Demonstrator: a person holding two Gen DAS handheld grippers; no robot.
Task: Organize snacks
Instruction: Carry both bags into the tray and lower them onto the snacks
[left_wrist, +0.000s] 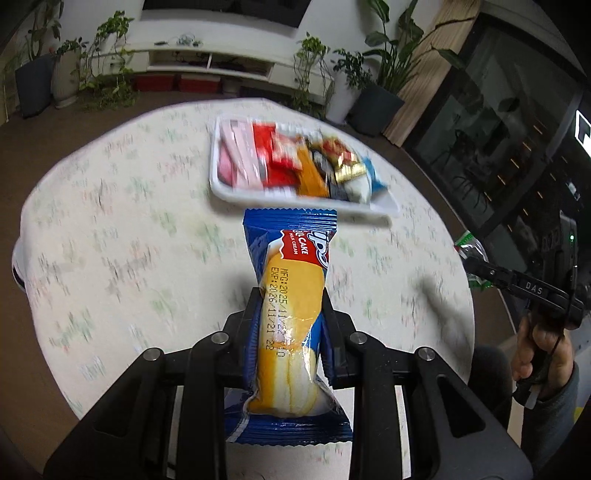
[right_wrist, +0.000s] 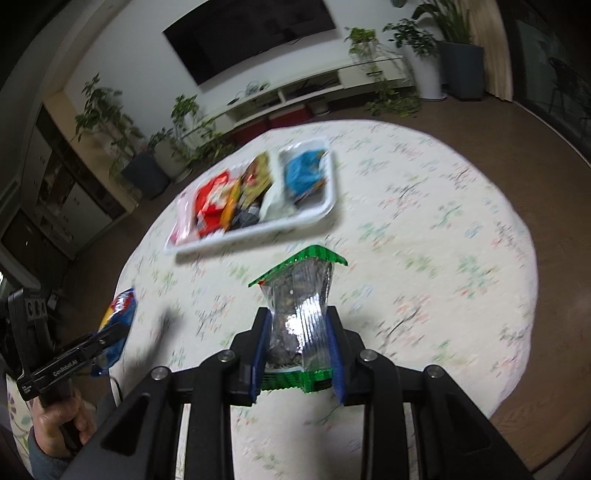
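A blue plastic-wrapped roll cake with a yellow sponge picture and a red label (left_wrist: 291, 306) sits lengthwise between the two black fingers of the left gripper (left_wrist: 291, 295). The pads pinch it at its waist, so the wrapper bulges above and below them. Its far crimped end points toward the white rectangular tray (left_wrist: 221, 188), which lies on the round table with a pale floral cloth (left_wrist: 110, 221) ahead of the fingers. The packet is lifted clear of the cloth.

The right gripper (right_wrist: 297, 321) pinches a clear crinkled snack packet with green crimped ends and dark contents (right_wrist: 299, 317) in the same way, blue pads pressed on both sides of its narrowed middle, the green far end fanning out toward the tray. This packet also hangs above the cloth.

The tray holds a crowded row of wrapped snacks (right_wrist: 255, 188) in pink, red, orange, gold and blue, blurred in both views.

Both grippers tilt down toward the table. In each view the other gripper shows at the edge, a hand (left_wrist: 543, 350) wrapped round its handle.
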